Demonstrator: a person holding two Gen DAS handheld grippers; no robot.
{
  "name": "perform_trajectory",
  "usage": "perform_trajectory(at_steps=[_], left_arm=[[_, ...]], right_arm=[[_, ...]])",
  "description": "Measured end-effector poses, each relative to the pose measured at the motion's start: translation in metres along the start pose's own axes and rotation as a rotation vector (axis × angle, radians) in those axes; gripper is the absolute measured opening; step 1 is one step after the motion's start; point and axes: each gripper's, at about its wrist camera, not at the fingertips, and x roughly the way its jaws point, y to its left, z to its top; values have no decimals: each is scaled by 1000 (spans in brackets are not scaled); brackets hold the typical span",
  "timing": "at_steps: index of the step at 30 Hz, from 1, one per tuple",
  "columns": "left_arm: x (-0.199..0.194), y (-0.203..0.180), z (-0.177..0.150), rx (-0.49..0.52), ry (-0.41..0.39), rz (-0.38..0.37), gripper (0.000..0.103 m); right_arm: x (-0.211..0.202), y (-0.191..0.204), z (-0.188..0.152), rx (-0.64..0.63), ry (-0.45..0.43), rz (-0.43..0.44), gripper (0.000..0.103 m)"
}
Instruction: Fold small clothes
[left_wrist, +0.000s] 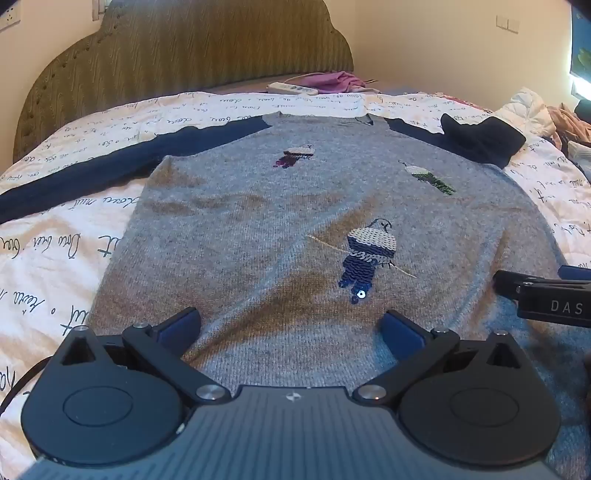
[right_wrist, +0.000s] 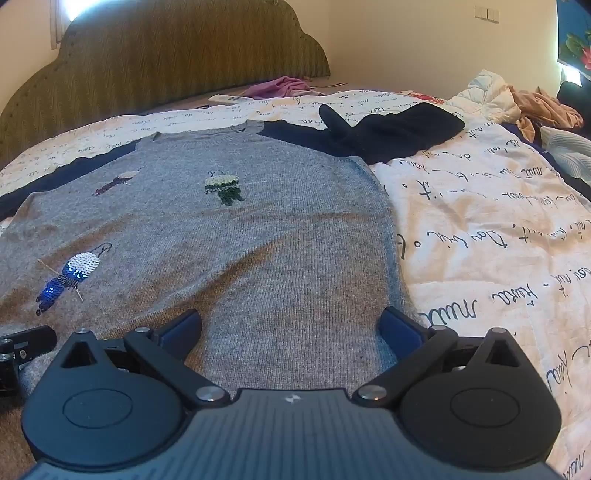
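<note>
A small grey knit sweater (left_wrist: 280, 229) with navy sleeves and sequin bird patches lies flat, front up, on the bed, neck away from me. Its left sleeve (left_wrist: 92, 173) stretches out straight. Its right sleeve (right_wrist: 391, 129) is bunched up beside the shoulder. My left gripper (left_wrist: 291, 328) hovers wide open over the hem, left of middle, nothing between its fingers. My right gripper (right_wrist: 291, 328) hovers wide open over the hem near the sweater's right edge (right_wrist: 391, 258), also empty. Each gripper shows at the edge of the other's view.
The sweater rests on a white quilt with handwriting print (right_wrist: 480, 229). A padded olive headboard (left_wrist: 184, 48) stands behind. A pink cloth (left_wrist: 332, 81) and a white power strip (left_wrist: 291, 88) lie by the headboard. Heaped clothes (right_wrist: 532, 107) crowd the far right.
</note>
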Motion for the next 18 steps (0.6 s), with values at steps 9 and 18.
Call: perform_trajectory(at_steps=[9,18], left_arm=[[-2,-4,2,24,17,18,103],[8,0,4,16,32,21,103]], right_arm=[[0,0,0,0,-2,0,103],[0,-1,0,2,-2,2,103]])
